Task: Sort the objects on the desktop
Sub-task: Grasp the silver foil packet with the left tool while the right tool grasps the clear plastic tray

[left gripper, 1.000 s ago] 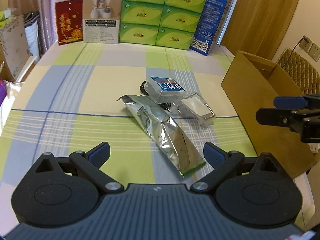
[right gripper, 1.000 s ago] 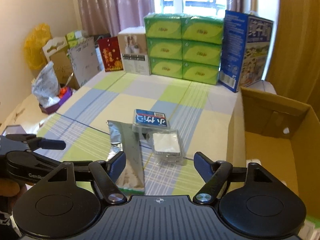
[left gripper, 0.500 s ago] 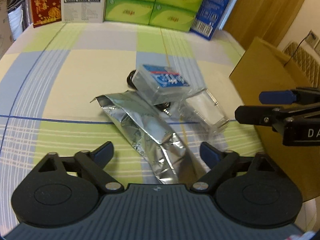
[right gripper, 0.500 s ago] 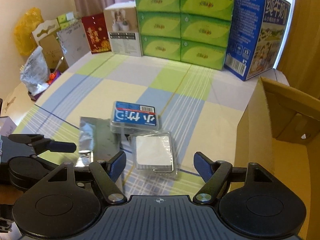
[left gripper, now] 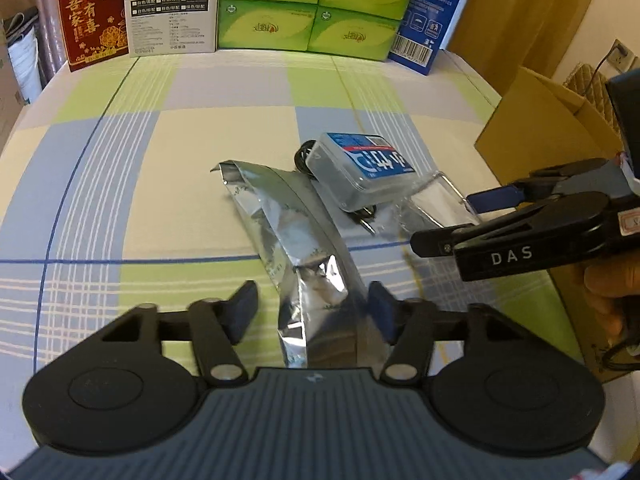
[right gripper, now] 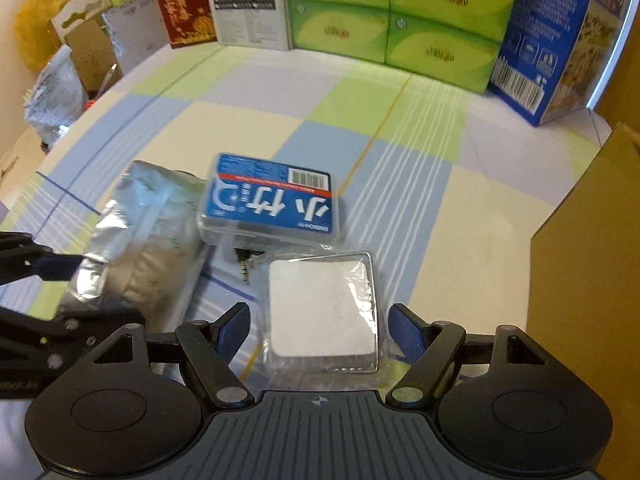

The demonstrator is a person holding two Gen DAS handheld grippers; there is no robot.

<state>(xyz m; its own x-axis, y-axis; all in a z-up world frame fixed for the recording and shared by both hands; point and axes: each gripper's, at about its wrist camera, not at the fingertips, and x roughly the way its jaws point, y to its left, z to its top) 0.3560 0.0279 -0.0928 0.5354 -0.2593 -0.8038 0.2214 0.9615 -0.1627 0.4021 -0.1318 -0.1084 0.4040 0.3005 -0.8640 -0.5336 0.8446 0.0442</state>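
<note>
A crumpled silver foil bag lies lengthwise on the checked tablecloth. My left gripper is open and straddles its near end; the right finger touches the bag's edge and the left finger stands clear. A clear plastic box with a blue label rests on a black cable with a jack plug. In front of it lies a clear packet holding a white square. My right gripper is open, one finger on each side of the packet.
An open cardboard box stands at the table's right edge. Green tissue boxes, a blue carton, a white box and a red card line the back. Bags sit beyond the left edge.
Both grippers have moved forward and down onto the pile. The left now straddles the foil bag with its fingers closer together. The right now straddles the clear packet.
</note>
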